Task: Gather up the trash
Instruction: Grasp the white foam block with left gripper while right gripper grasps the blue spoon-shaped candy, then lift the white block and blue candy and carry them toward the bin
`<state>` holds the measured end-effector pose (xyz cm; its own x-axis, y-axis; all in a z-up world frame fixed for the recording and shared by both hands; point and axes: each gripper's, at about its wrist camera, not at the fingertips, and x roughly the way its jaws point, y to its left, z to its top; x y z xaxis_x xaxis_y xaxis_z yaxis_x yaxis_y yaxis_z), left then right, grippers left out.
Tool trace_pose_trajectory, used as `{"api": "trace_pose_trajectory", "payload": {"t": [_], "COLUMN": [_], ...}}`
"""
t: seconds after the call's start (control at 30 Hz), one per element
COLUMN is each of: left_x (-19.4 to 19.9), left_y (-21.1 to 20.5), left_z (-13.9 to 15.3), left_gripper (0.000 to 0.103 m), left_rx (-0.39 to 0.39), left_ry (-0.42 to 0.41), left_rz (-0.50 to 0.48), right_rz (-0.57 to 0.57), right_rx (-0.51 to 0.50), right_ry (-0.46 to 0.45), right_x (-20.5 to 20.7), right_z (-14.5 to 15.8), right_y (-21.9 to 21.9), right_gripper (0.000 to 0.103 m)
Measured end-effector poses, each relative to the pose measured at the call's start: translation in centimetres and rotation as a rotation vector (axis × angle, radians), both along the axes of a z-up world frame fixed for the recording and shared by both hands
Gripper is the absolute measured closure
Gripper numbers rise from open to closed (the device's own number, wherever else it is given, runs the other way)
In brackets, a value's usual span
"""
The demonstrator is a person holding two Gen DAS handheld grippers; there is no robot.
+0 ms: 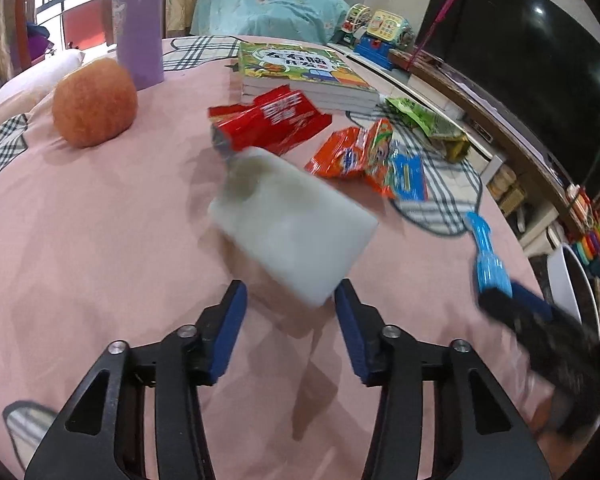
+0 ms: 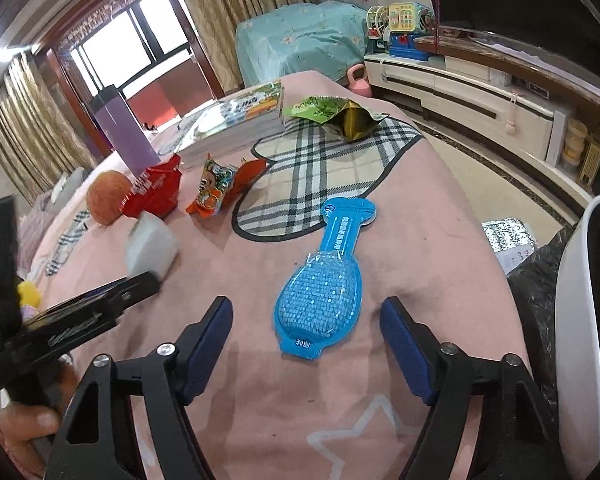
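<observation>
A white plastic bottle (image 1: 290,226) lies on the pink cloth, blurred, just ahead of my open left gripper (image 1: 290,296); its near corner sits by the right finger. It also shows in the right wrist view (image 2: 150,250). A blue blister pack (image 2: 326,280) lies between and ahead of the fingers of my open right gripper (image 2: 306,312); it also shows in the left wrist view (image 1: 486,252). Further back lie a red wrapper (image 1: 272,120), an orange wrapper (image 1: 356,156), a small blue wrapper (image 1: 410,176) and a green-gold bag (image 2: 340,114).
An apple (image 1: 94,104), a purple tumbler (image 1: 138,24) and a stack of books (image 1: 304,76) stand at the back of the pink cloth (image 1: 100,240). A white bin (image 2: 580,320) with a black liner stands at the right edge. A TV cabinet (image 2: 480,92) runs beyond.
</observation>
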<state>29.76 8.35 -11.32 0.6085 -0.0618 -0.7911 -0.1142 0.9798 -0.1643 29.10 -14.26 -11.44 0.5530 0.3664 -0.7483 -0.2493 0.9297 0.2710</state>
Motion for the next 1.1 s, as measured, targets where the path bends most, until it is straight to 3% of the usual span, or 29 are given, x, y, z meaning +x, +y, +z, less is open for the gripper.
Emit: {"api": "trace_pose_trajectory", "payload": {"t": [0.2, 0.23, 0.3, 0.47, 0.63, 0.77, 0.9, 1.1], "left_x": [-3.3, -3.6, -4.0, -3.8, -2.0, -0.8, -0.7, -2.1], "left_y": [2.2, 2.1, 2.1, 1.5, 1.8, 2.0, 1.6, 0.6], "left_z": [0.2, 0.3, 0.6, 1.0, -0.1, -0.3, -0.5, -0.2], "left_gripper": [0.054, 0.050, 0.025, 0.017, 0.017, 0.018, 0.036, 0.039], "left_rx": [-0.044, -0.056, -0.072, -0.059, -0.027, -0.006, 0.026, -0.027], "left_ry": [0.011, 0.011, 0.009, -0.004, 0.041, 0.028, 0.005, -0.021], "left_rz": [0.002, 0.003, 0.020, 0.067, 0.146, 0.187, 0.162, 0.059], "right_rz": [-0.003, -0.005, -0.003, 0.016, 0.016, 0.010, 0.014, 0.029], "right_rx": [-0.045, -0.039, -0.026, -0.027, -0.009, 0.009, 0.024, 0.080], "right_ry": [-0.009, -0.011, -0.012, -0.033, -0.028, -0.020, -0.012, -0.002], "right_x": [-0.1, -0.2, -0.4, -1.4, -1.4, -1.2, -1.1, -1.1], "right_z": [-0.1, -0.1, -0.1, 0.1, 0.0, -0.1, -0.2, -0.4], "right_y": [0.4, 0.2, 0.1, 0.5, 0.4, 0.1, 0.0, -0.4], "right_gripper": [0.061, 0.060, 0.060, 0.061, 0.061, 0.061, 0.058, 0.050]}}
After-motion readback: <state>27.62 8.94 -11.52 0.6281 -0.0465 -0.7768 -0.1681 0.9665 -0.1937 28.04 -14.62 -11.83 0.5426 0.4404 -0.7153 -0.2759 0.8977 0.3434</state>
